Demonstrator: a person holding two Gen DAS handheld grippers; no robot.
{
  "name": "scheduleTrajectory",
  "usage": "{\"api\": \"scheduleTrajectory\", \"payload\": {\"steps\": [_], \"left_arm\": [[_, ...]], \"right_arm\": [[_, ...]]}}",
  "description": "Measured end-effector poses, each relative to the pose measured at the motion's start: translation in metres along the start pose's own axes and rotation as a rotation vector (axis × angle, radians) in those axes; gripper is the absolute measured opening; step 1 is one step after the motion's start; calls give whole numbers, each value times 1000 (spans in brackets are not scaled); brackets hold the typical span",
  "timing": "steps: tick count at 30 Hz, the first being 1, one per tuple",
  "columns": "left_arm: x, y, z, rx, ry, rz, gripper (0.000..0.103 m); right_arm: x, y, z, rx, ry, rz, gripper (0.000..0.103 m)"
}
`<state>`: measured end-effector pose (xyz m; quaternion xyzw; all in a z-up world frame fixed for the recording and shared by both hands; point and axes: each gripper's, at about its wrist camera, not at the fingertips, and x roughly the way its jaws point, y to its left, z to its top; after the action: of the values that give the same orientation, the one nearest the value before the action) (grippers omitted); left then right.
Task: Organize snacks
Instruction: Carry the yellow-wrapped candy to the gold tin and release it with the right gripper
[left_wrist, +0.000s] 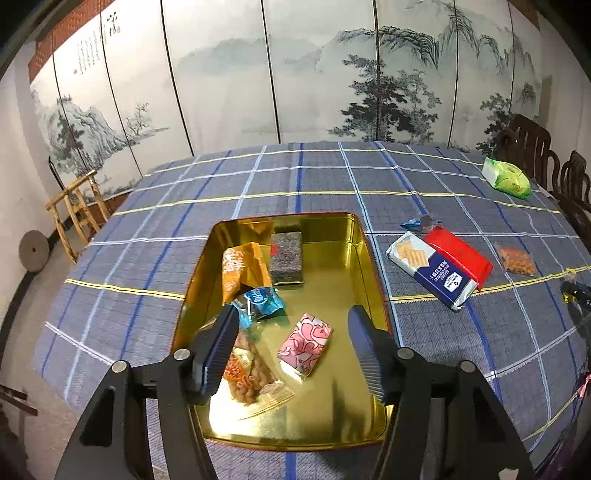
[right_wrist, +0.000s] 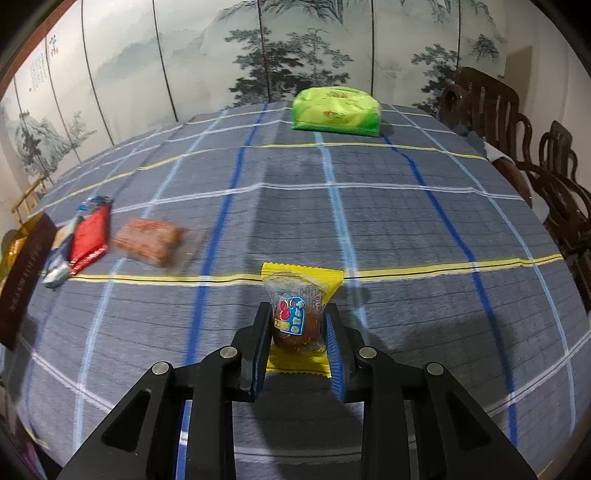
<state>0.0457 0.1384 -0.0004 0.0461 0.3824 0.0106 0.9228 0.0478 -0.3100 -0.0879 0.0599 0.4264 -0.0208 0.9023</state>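
Observation:
A gold tin (left_wrist: 373, 258) on the checked tablecloth holds an orange packet (left_wrist: 240, 269), a dark block (left_wrist: 286, 258), a blue packet (left_wrist: 264, 301), a bag of nuts (left_wrist: 247, 376) and a pink packet (left_wrist: 306, 341). My left gripper (left_wrist: 293, 314) hangs open over the tin; the pink packet lies loose below, untouched by the pads. To the tin's right lie a cracker pack (left_wrist: 430, 269), a red pack (left_wrist: 460, 254) and a small orange snack (left_wrist: 516, 260). My right gripper (right_wrist: 298, 308) is shut on a yellow-wrapped cake (right_wrist: 295, 288) resting on the cloth.
A green bag (right_wrist: 336, 110) sits near the table's far edge. The tin's dark lid (right_wrist: 22, 280) lies at the left in the right wrist view. Dark wooden chairs (right_wrist: 517, 122) stand along the right side. A painted folding screen stands behind the table.

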Motion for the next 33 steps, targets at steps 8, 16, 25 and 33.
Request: {"api": "scheduleTrajectory", "payload": {"steps": [8, 16, 25, 33], "left_arm": [[-8, 5, -9, -9, 7, 22, 63], [-15, 14, -18, -31, 12, 11, 63], [-25, 17, -25, -39, 15, -17, 64], [-31, 30, -30, -61, 17, -11, 67]], "right_arm": [[-14, 32, 6, -30, -21, 47, 28], [-32, 63, 12, -58, -44, 104, 28], [-57, 127, 28, -142, -81, 231, 28], [-60, 220, 48, -243, -75, 415, 28]]}}
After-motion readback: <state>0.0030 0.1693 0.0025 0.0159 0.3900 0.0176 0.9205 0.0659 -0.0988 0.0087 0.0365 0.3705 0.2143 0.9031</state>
